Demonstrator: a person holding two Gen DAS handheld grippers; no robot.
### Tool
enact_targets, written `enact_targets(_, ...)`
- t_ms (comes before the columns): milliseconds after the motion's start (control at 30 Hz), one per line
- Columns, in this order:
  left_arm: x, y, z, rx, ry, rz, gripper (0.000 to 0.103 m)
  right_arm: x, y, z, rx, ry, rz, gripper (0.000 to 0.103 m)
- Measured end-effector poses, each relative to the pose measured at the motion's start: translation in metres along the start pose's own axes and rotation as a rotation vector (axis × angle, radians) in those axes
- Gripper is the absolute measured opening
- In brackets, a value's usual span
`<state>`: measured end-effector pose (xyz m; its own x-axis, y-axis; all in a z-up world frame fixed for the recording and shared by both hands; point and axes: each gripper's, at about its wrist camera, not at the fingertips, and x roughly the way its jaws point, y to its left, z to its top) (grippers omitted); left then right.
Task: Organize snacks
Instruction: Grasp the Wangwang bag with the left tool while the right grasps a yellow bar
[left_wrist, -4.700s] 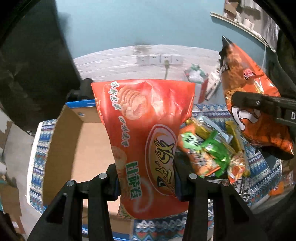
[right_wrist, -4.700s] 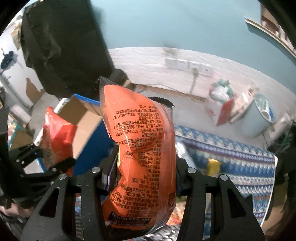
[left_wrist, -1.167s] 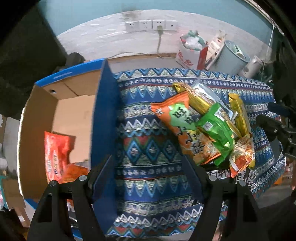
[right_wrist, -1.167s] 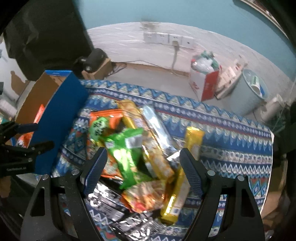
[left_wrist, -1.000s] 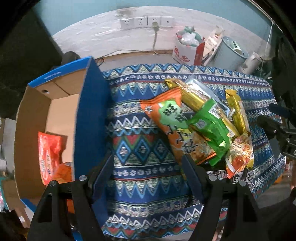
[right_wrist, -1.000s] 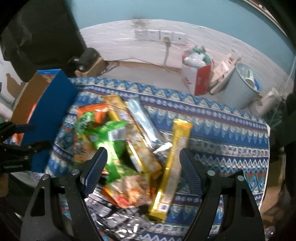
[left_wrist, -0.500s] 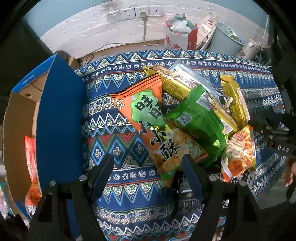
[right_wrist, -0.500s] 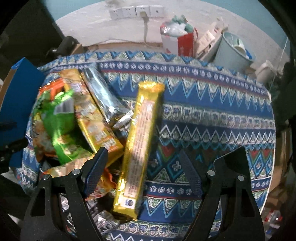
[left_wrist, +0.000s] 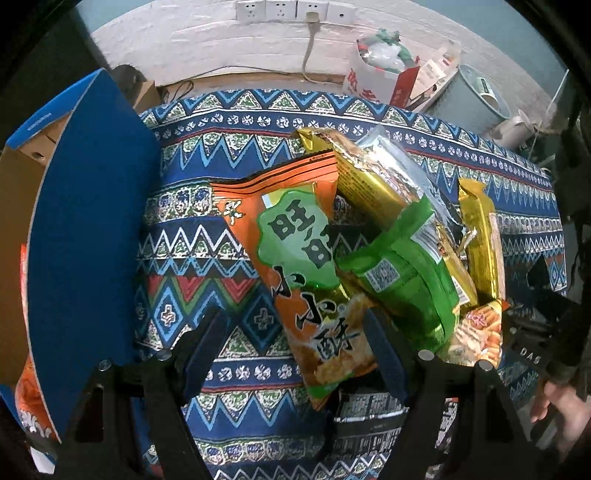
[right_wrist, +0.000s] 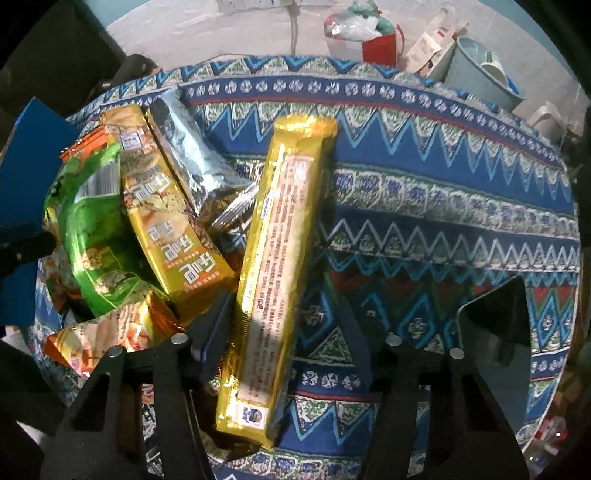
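Note:
A pile of snacks lies on the patterned tablecloth (left_wrist: 207, 236). My left gripper (left_wrist: 291, 332) points down over the orange-and-green bag (left_wrist: 303, 258). Its jaws are opening, the bag's lower end lies between them, and the left pad stands well clear of it. My right gripper (right_wrist: 284, 317) straddles the long gold packet (right_wrist: 280, 240). Those jaws are closing, and cloth still shows between the packet and the right pad. A green bag (left_wrist: 402, 273), a gold packet (right_wrist: 166, 221) and a silver packet (right_wrist: 192, 155) lie between the two.
The blue cardboard box (left_wrist: 88, 221) stands at the left with a red bag (left_wrist: 33, 387) inside. A black packet (left_wrist: 369, 410) lies under the pile near the table's front edge. A bin (right_wrist: 480, 70) and a red-and-white bag (left_wrist: 373, 77) stand on the floor behind.
Both grippers have sunk toward the snack pile. The left one has moved right, from the box to the orange-and-green bag. The right jaws have narrowed around the long gold packet.

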<state>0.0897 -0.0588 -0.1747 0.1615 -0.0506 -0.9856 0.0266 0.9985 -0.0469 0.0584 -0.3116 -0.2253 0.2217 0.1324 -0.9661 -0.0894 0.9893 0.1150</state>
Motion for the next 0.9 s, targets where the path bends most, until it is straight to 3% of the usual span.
enact_targets(67, 0.003, -0.001, 0.003, -0.007, -0.003, -0.006, 0.08, 0.005, 0.001, -0.002, -0.014, 0.012, -0.001, 0.035)
enact_targets(200, 0.009, -0.006, 0.007, -0.002, -0.007, 0.0, 0.081, 0.001, -0.001, -0.003, -0.045, -0.007, -0.067, 0.029)
enact_targets(700, 0.036, -0.013, 0.02, 0.024, -0.005, -0.003, 0.086, 0.009, -0.006, 0.001, -0.054, -0.044, -0.106, 0.036)
enact_targets(733, 0.036, -0.012, 0.019, 0.033, -0.01, -0.008, 0.085, 0.009, -0.003, 0.003, -0.058, -0.05, -0.112, 0.036)
enact_targets(833, 0.036, -0.009, 0.016, 0.054, -0.028, -0.029, 0.06, 0.01, 0.006, 0.005, -0.092, -0.054, -0.132, 0.033)
enact_targets(900, 0.034, -0.006, 0.017, 0.061, -0.037, -0.027, 0.052, 0.009, 0.011, 0.005, -0.103, -0.05, -0.134, 0.032)
